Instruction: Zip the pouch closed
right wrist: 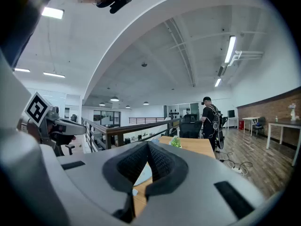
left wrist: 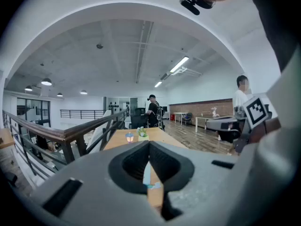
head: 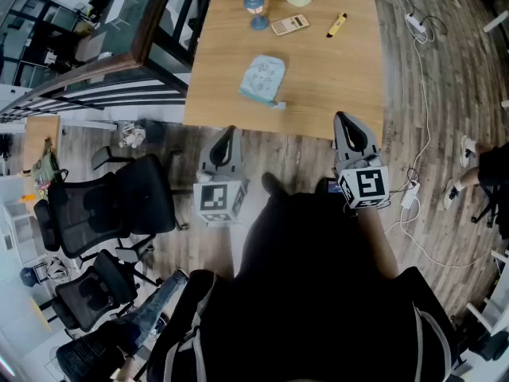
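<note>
Approach stage: pouch (head: 262, 79) lies on surface (head: 338, 74) ahead; left tongs (head: 230, 131) and right tongs (head: 344, 119) together, empty. Next we must reach, open, take hold.

The pouch (head: 262, 79) is too small to show its zip; the table (head: 342, 78) is cut off above.

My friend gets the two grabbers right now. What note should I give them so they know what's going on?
Left gripper: shut, empty, at the table's near edge.
Right gripper: shut, empty, also at the near edge.
Pouch: lies flat on the table ahead of both grippers, nearer the left one. Neither touches it.
Done: nothing yet, it seems. How far the zip is closed can't be told from here.
Left: reach the pouch, hold it steady, pull the zip shut.
</note>
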